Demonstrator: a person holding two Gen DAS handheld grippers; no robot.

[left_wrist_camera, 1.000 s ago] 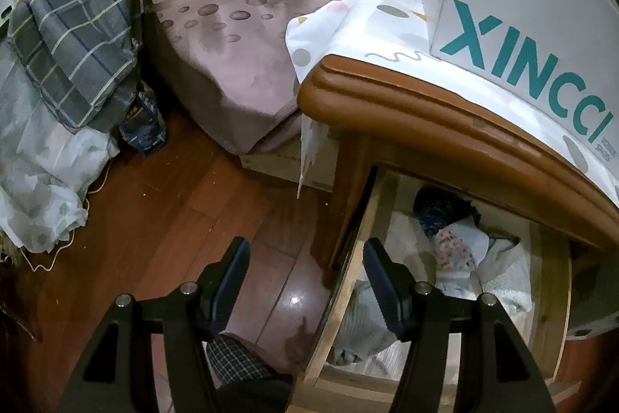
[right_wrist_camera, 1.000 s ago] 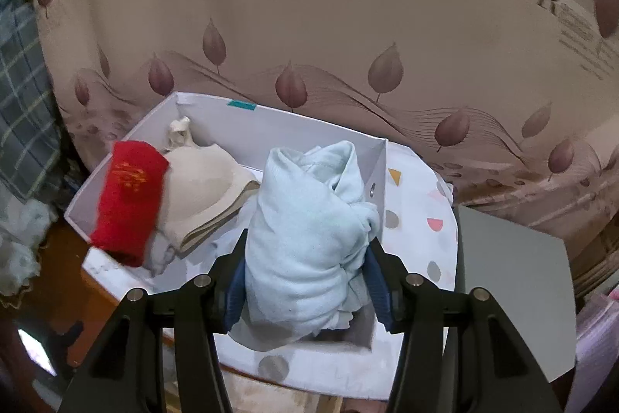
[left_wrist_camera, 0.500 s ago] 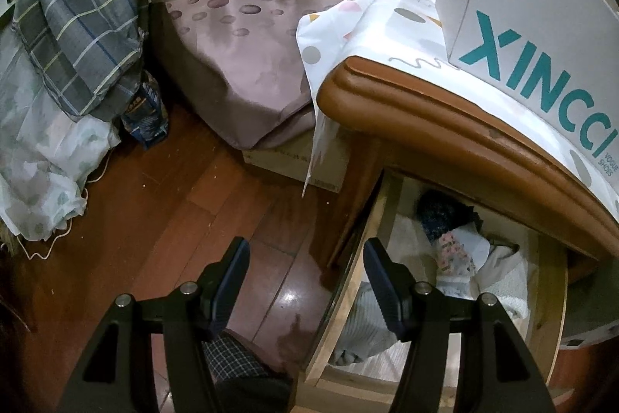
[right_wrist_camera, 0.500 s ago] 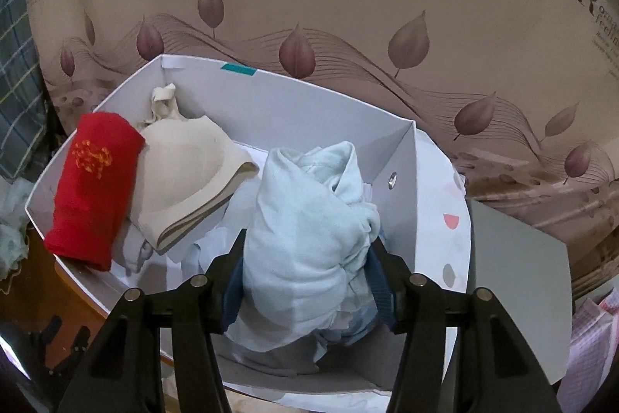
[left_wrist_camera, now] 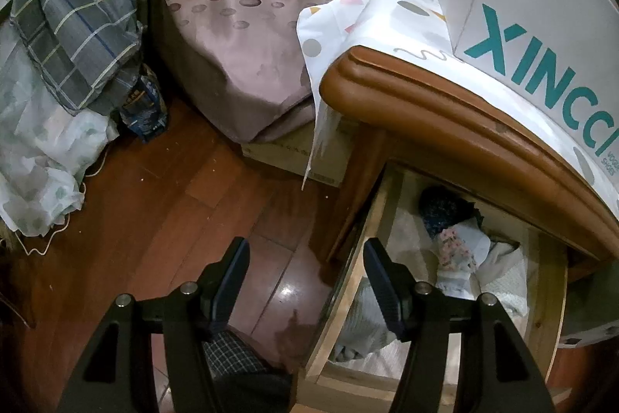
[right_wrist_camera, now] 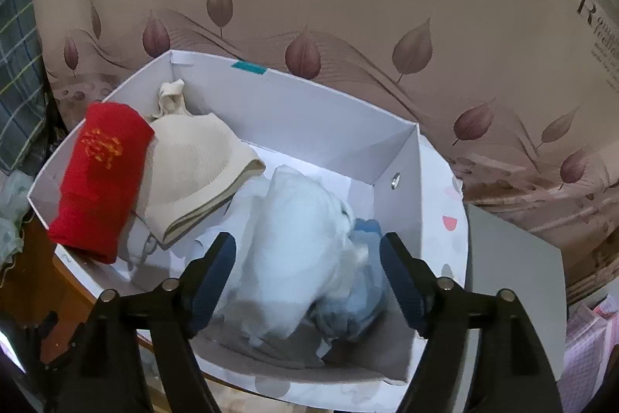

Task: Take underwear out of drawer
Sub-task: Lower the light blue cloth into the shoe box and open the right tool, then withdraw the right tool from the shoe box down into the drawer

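Right gripper [right_wrist_camera: 307, 269] is hanging over the white box [right_wrist_camera: 317, 111], its jaws opening. The pale blue underwear bundle [right_wrist_camera: 298, 239] is lying between them inside the box, at its near right end; the pads are standing clear of the cloth on both sides, so the bundle is released, not gripped. Part of the bundle is blurred. A darker blue fold [right_wrist_camera: 363, 281] is showing at its right, just beside the right finger.

Also in the box: a red folded cloth [right_wrist_camera: 100, 180] at the left end, leaning over the near wall, and a beige bra [right_wrist_camera: 197, 169] touching it on the right, lying between the red cloth and the blue bundle.

The box is sitting on a white spotted cloth [right_wrist_camera: 445, 219] that is covering the worktop. A leaf-patterned bedsheet [right_wrist_camera: 348, 6] is filling the background.

Left gripper [left_wrist_camera: 305, 281] is hovering with its jaws spread apart and nothing between them, pointing down at the wooden floor [left_wrist_camera: 154, 200] beside the open drawer [left_wrist_camera: 348, 300]. The drawer is pulled out beneath the brown worktop edge [left_wrist_camera: 445, 115]. More underwear is lying inside it: a dark piece [left_wrist_camera: 441, 208] toward the back, a floral piece [left_wrist_camera: 454, 250] just in front of it, pale pieces around them.

The box's outer side, with teal lettering [left_wrist_camera: 541, 72], is showing on the worktop above the drawer. A plaid blanket [left_wrist_camera: 77, 6] is heaped at far left.
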